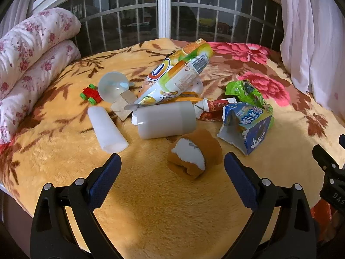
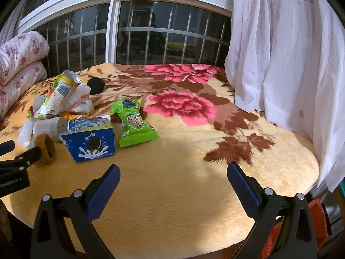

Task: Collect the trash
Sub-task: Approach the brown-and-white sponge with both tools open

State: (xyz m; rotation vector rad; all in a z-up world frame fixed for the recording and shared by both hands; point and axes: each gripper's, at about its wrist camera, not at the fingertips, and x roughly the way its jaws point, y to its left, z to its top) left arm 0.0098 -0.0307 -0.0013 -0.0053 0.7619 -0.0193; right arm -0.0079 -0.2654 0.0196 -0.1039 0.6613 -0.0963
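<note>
Trash lies in a pile on a floral blanket. There is an orange juice pouch, a blue torn milk carton, a green snack wrapper and a red wrapper. A grey-white cylinder and a white tube lie among them. A rolled brown and white sock lies just ahead of my left gripper, which is open and empty. My right gripper is open and empty, to the right of the blue carton and green wrapper.
A folded floral quilt lies at the left. A white curtain hangs at the right. A barred window is behind. A red and green toy car, a clear globe and a black object also lie on the blanket.
</note>
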